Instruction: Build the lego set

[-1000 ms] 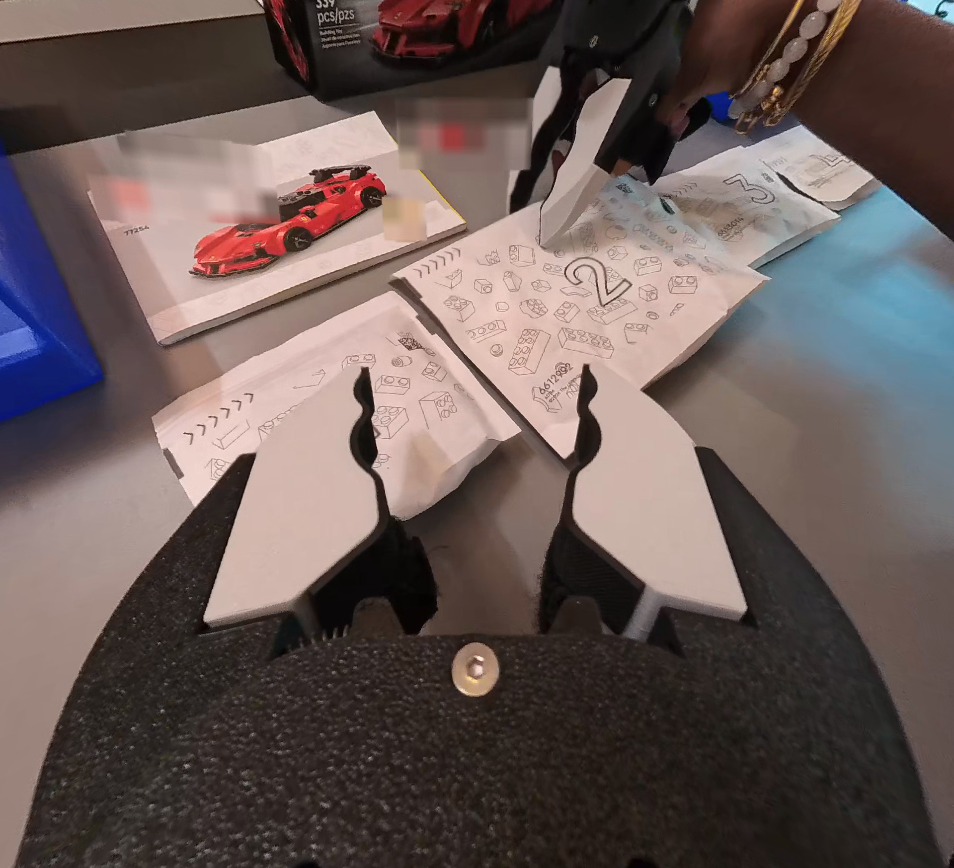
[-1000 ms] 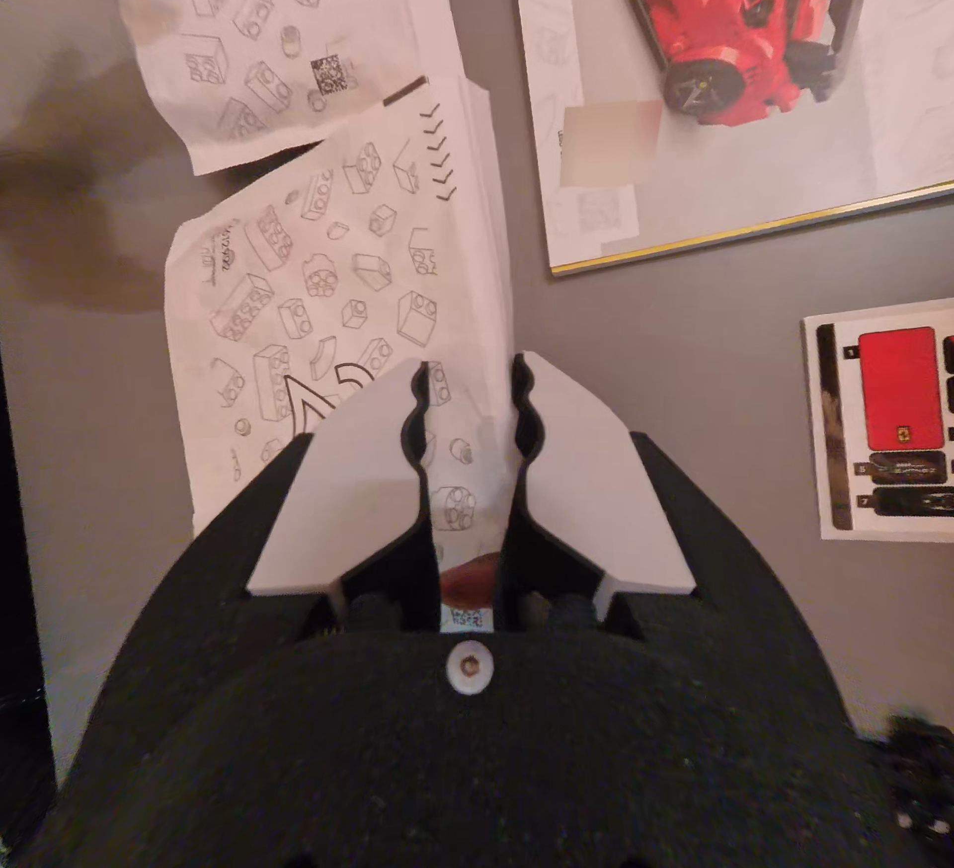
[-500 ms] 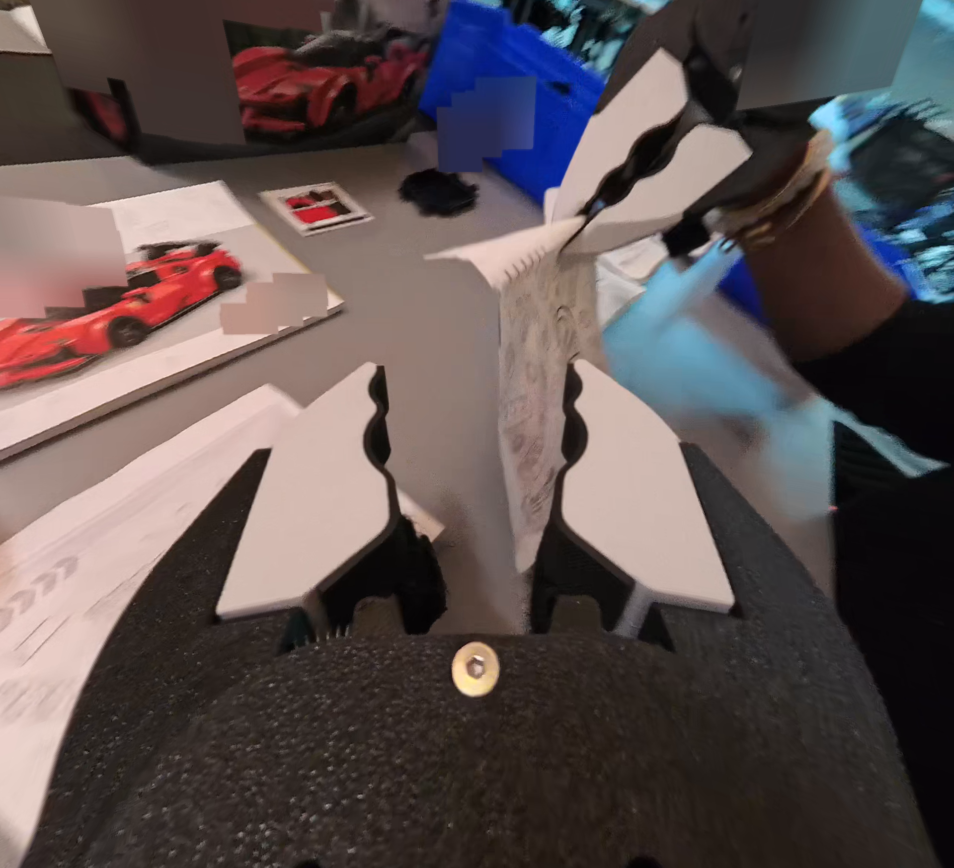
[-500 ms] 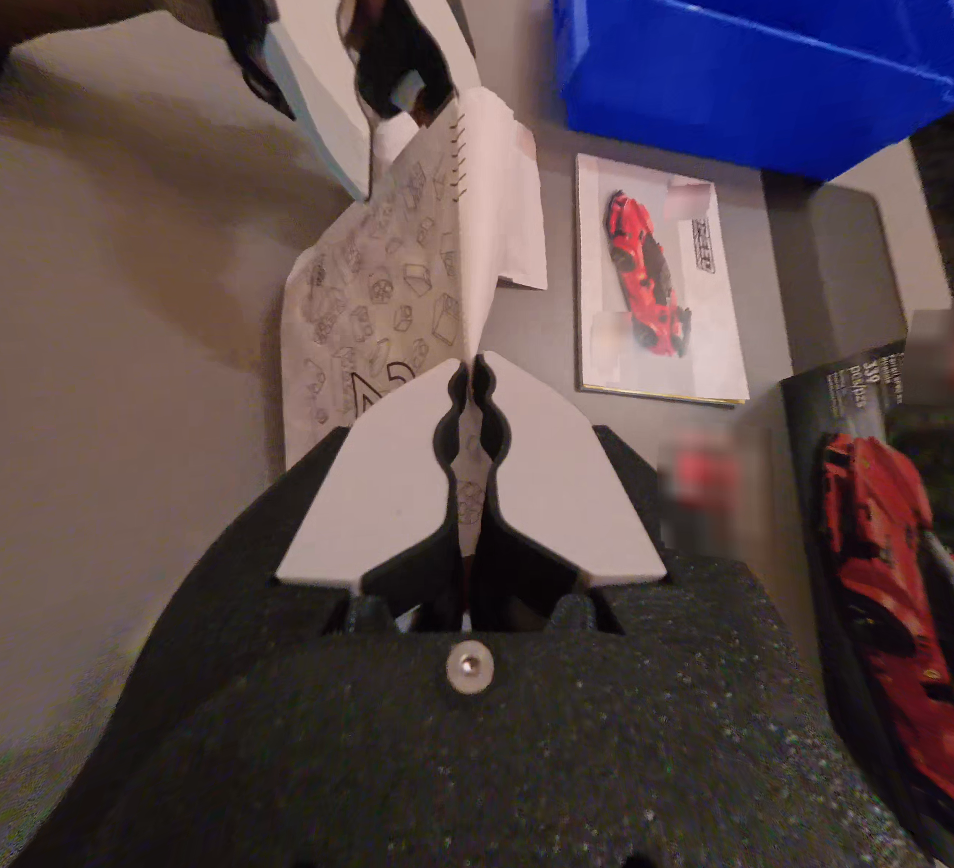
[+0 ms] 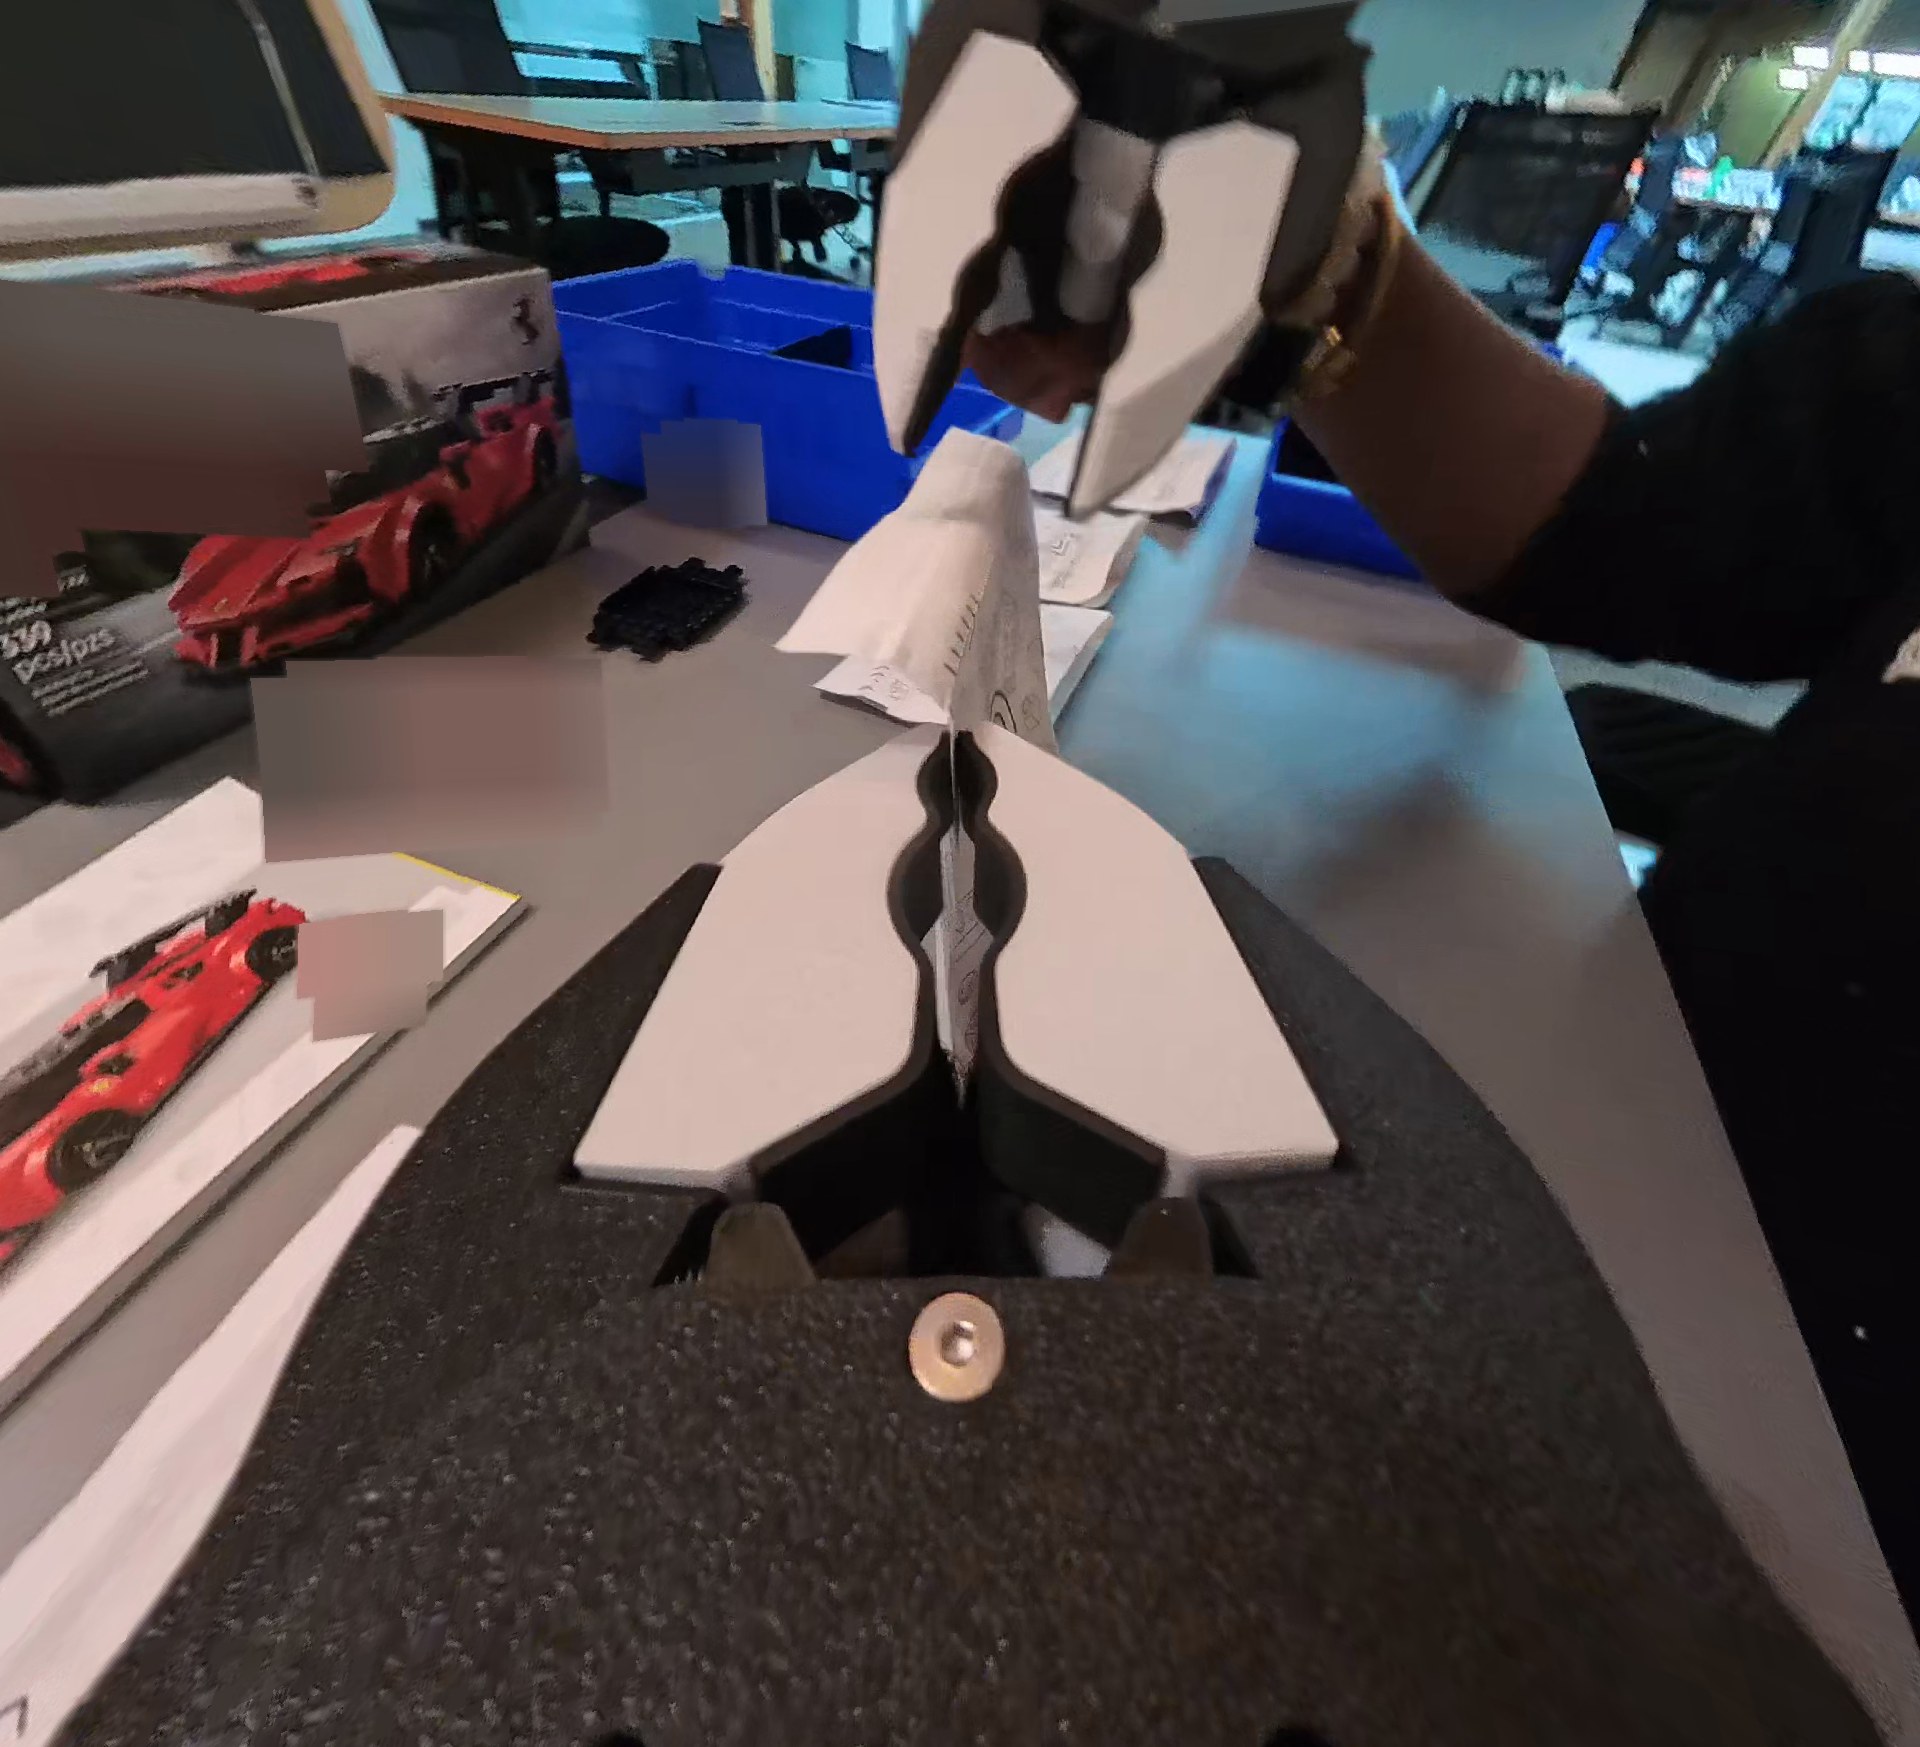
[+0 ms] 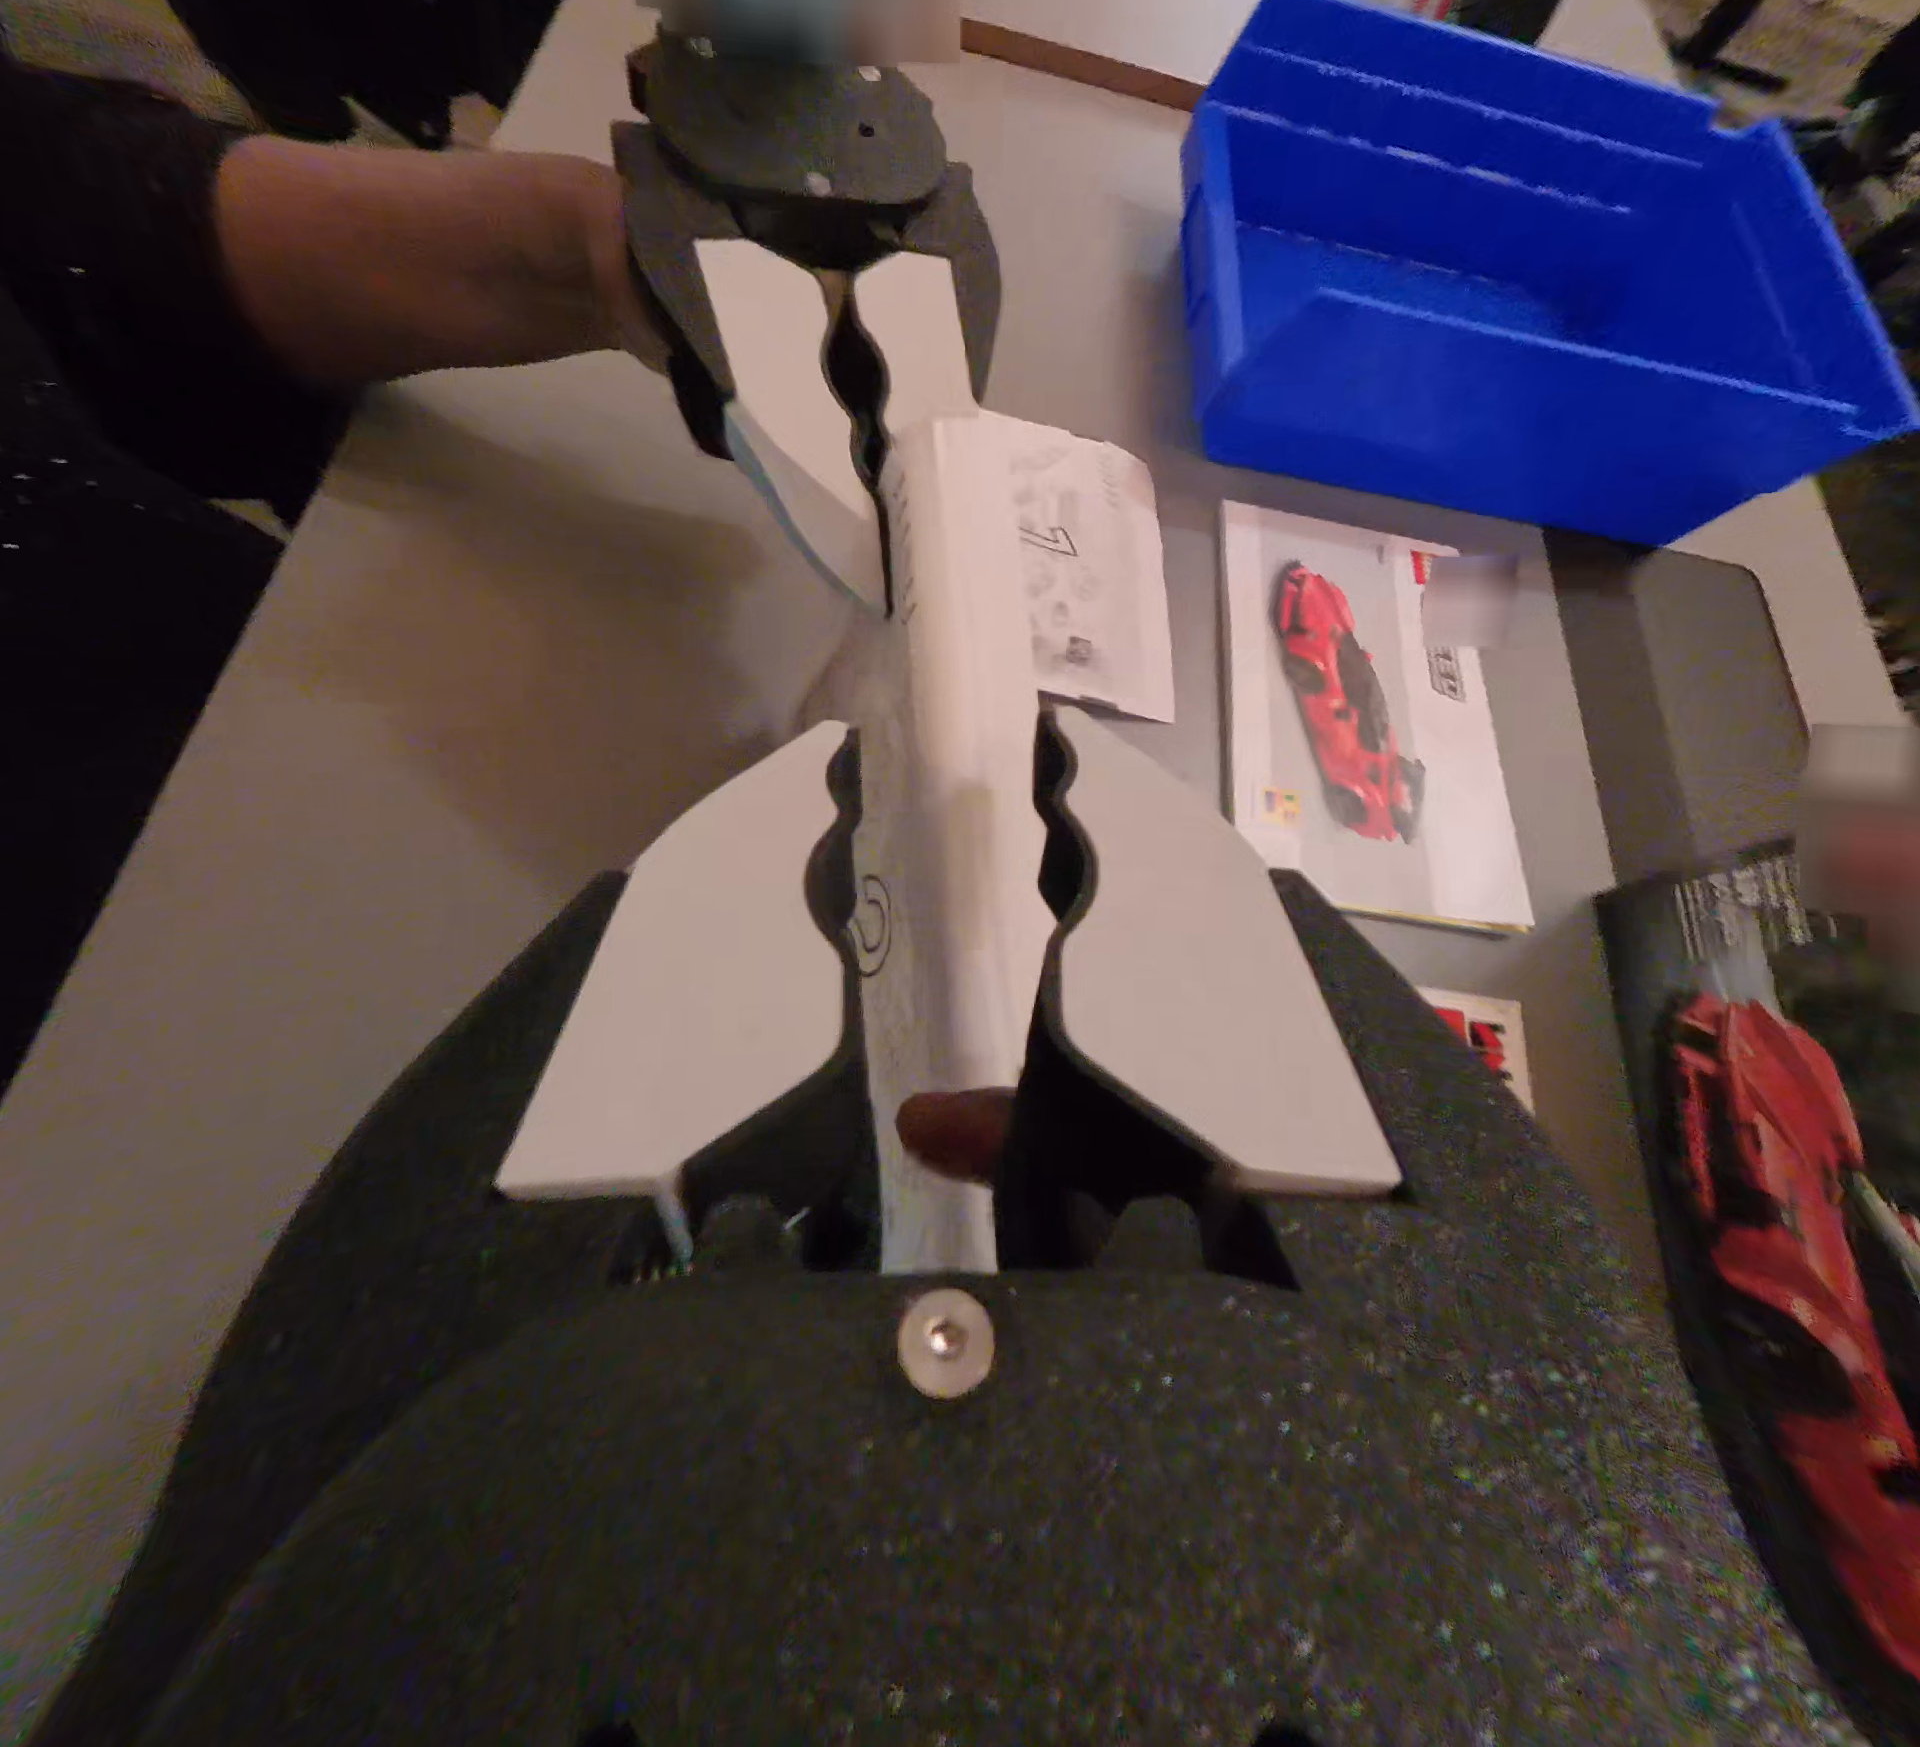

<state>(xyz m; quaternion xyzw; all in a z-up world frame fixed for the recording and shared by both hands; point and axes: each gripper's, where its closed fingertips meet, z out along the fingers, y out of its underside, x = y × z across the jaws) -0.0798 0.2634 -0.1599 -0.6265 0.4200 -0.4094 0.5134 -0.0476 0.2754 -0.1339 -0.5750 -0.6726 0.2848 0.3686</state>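
A white paper bag printed with brick drawings [image 5: 935,575] hangs in the air above the grey table [image 5: 1299,762]. My left gripper [image 5: 954,741] is shut on one thin edge of it. The right wrist view also shows the left gripper [image 6: 881,596] clamped on the bag's far edge. My right gripper [image 6: 943,729] is open. The bag [image 6: 935,866] runs between its fingers, with a dark gap beside the right finger [image 6: 1164,970]. In the left wrist view the right gripper [image 5: 1003,471] stands spread just above the bag's top.
A blue bin [image 6: 1507,347] stands at the far right, and another blue bin [image 5: 727,367] sits behind the bag. A booklet with a red car [image 6: 1371,710], the set's box [image 5: 364,471], more paper bags [image 6: 1081,575] and a black brick piece [image 5: 670,606] lie on the table. The gap from one gripper's tips to the other's is roughly 5 centimetres.
My left gripper has closed on the bag's edge. My right gripper lifted the bag off the table, was shut on it half a second ago, and has now opened. Both have risen.
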